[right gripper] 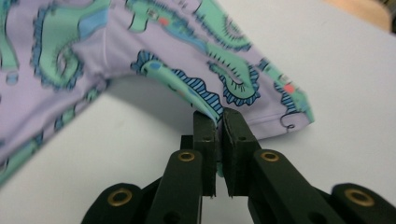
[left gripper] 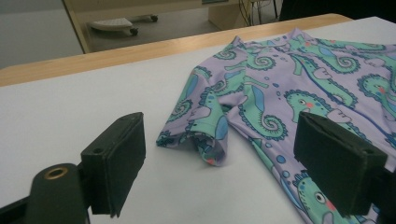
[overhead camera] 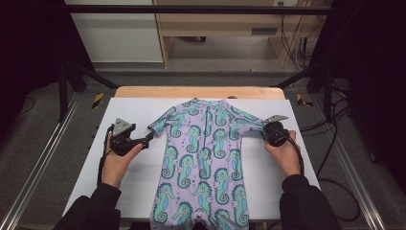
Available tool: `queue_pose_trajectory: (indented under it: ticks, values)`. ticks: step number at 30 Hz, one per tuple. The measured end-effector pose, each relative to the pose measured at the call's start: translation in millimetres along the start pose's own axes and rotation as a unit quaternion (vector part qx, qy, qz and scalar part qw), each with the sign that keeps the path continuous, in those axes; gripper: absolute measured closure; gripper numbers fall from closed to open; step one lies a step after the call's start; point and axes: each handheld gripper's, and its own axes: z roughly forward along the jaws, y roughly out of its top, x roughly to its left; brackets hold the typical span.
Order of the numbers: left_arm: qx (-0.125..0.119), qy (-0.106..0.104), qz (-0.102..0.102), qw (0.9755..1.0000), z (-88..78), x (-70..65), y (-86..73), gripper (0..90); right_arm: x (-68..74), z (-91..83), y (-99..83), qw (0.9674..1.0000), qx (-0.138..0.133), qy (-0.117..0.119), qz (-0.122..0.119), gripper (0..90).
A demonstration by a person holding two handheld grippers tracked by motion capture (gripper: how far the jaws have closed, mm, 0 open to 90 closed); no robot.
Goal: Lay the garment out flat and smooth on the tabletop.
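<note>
At the left of the high view we see the person's left hand (overhead camera: pixel 116 155), coming out of a dark sleeve (overhead camera: pixel 95 208) from the bottom edge, wrapped around the handle of the left gripper (overhead camera: pixel 149 138), which lies low over the white table (overhead camera: pixel 134 108) and points to the right, toward the garment. In the left gripper view its two black fingers (left gripper: pixel 119 161) stand wide apart with nothing between them, and the open end of the garment's near short sleeve (left gripper: pixel 201 128) lies on the table just ahead, apart from both of them. The lilac child's swimsuit printed with green and blue seahorses (overhead camera: pixel 206 158) lies flat along the middle of the table, its collar toward the far wooden edge (overhead camera: pixel 198 92), its legs toward the person, its short sleeves spread to either side. At the right, the right hand (overhead camera: pixel 283 153) reaches in from its own dark sleeve and holds the right gripper (overhead camera: pixel 262 132), which points left at the tip of the swimsuit's other sleeve. In the right gripper view we see this gripper's fingers (right gripper: pixel 236 149) closed together on the hem of that sleeve, pinching a fold of the fabric and lifting it a little so that it casts a shadow on the table beneath.
</note>
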Motion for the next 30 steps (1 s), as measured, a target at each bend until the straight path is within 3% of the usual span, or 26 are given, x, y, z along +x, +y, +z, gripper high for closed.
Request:
queue_pose_trajectory:
  ticks: [2,4,6,9,12,14,18,23,27,30]
  values:
    - [0.002,0.003,-0.005,1.0,4.8,3.7,2.1,17.4,0.9,2.9,-4.7,0.9994,0.027,0.019,-0.01,76.6]
    - [0.004,0.009,-0.006,0.9999,10.2,7.5,3.8,21.5,3.2,4.0,-8.4,0.9991,0.036,0.02,-0.013,70.5]
    - [0.011,0.019,-0.012,0.9997,15.4,12.7,5.3,25.5,4.7,0.2,-10.1,0.9995,0.019,0.023,-0.003,59.6]
    - [0.017,0.031,-0.02,0.9992,23.2,18.9,6.1,36.5,8.1,-11.2,-11.8,0.9997,-0.009,0.021,0.005,51.1]
    - [0.034,0.04,-0.01,0.9986,30.1,20.8,3.7,47.1,13.5,-22.2,-14.4,0.9992,-0.029,0.027,0.007,49.2]
    - [0.049,0.034,0.001,0.9982,33.1,20.0,0.1,50.1,17.6,-28.0,-16.4,0.9987,-0.038,0.034,0.005,48.2]
    - [0.06,0.025,0.02,0.9977,39.5,13.0,-3.7,47.9,24.3,-33.8,-19.9,0.998,-0.048,0.043,0.001,46.6]
    - [0.054,0.017,0.021,0.9981,51.6,4.7,-4.2,47.3,29.9,-38.7,-23.2,0.9967,-0.06,0.053,0.01,41.9]
    - [0.068,0.014,0.011,0.9975,65.6,4.2,-7.8,48.3,35.8,-42.2,-27.8,0.9953,-0.072,0.062,0.018,36.5]
    - [0.082,0.015,0.015,0.9964,73.1,4.2,-9.7,55.3,39.9,-44.1,-32.3,0.9947,-0.075,0.067,0.018,36.7]
